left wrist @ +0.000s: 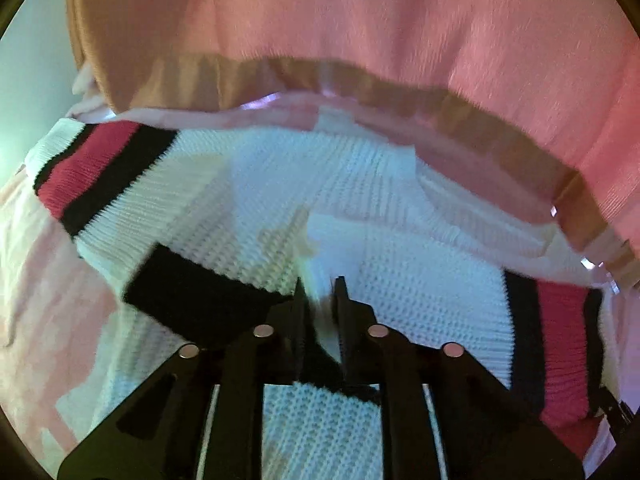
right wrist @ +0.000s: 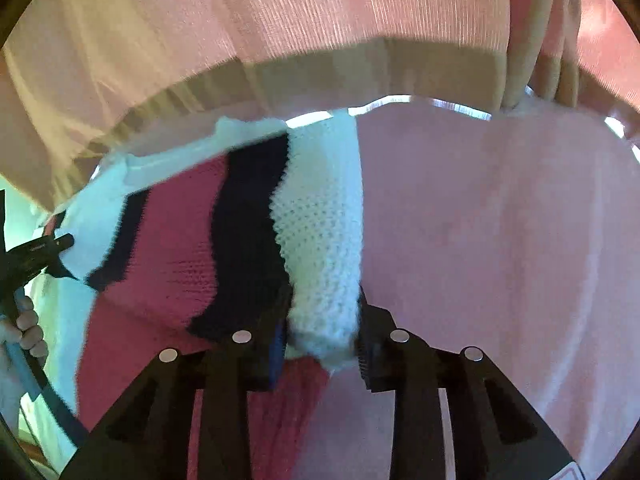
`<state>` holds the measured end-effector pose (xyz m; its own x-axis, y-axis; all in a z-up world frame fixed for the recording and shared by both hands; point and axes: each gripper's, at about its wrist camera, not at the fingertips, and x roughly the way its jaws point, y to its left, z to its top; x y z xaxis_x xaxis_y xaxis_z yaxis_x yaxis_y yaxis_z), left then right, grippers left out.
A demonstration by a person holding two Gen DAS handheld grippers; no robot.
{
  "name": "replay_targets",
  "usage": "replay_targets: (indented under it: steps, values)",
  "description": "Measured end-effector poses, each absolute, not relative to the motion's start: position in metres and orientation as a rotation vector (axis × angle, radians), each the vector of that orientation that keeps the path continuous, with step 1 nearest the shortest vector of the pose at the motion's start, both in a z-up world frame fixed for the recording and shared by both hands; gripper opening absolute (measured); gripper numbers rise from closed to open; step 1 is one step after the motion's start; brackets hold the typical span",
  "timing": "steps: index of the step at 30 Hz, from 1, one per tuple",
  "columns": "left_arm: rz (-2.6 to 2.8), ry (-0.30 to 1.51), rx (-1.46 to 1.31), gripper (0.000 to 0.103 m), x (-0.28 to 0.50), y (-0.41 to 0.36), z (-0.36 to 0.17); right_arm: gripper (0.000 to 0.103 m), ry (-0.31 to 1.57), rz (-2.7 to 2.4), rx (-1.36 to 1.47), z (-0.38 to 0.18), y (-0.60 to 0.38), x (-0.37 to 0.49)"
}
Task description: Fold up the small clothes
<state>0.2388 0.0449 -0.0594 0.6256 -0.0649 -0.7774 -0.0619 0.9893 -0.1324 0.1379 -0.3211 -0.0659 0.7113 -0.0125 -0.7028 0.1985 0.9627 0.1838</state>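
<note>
Garment: one white knit sweater (left wrist: pixel 248 200) with red and black striped bands, lying spread on a pale pink cloth (right wrist: pixel 500 240) that covers the surface.
Left gripper (left wrist: pixel 320 292): its jaws stand nearly together, pinching a thin fold of the white knit beside a black band; the pads seem to press on the fabric.
Right gripper (right wrist: pixel 322 320): clamped on a thick roll of white knit at the sweater's edge, just right of its black and red bands.
Key relation: the sweater stretches away from both grippers, its long axis running across between them; each gripper holds one end of the near edge, so neither is clearly nearer.
Next move, as a judgement: both held points likely travel together over the body to lay a fold.
Count: one sweater, two grippers, one pink cloth, one pink curtain-like drape (left wrist: pixel 400 20) behind.
Person: one hand (right wrist: pixel 28 328) is visible at the left margin of the right wrist view.
</note>
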Motion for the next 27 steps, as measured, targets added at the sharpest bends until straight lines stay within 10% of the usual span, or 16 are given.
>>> replay_targets:
  steps: [4, 6, 18, 22, 25, 27]
  values:
    - [0.107, 0.786, -0.187, 0.066, 0.225, 0.091, -0.024, 0.033, 0.601, -0.138, 0.094, -0.017, -0.281, 0.092]
    - [0.201, 0.767, -0.230, 0.075, 0.227, 0.138, -0.013, 0.039, 0.538, -0.125, 0.042, -0.006, -0.265, 0.072]
    - [0.627, 0.879, -0.387, 0.077, 0.305, 0.371, -0.067, 0.050, 0.652, 0.076, -0.079, -0.059, -0.176, 0.072]
    - [0.622, 0.881, -0.451, 0.065, 0.320, 0.392, -0.089, 0.051, 0.687, 0.071, -0.079, -0.073, -0.173, 0.077]
    - [0.552, 0.841, -0.430, 0.013, 0.327, 0.384, -0.083, 0.052, 0.707, 0.060, -0.066, -0.078, -0.177, 0.081]
    - [0.541, 0.811, -0.400, 0.008, 0.328, 0.371, -0.073, 0.052, 0.714, 0.061, -0.041, -0.078, -0.182, 0.082]
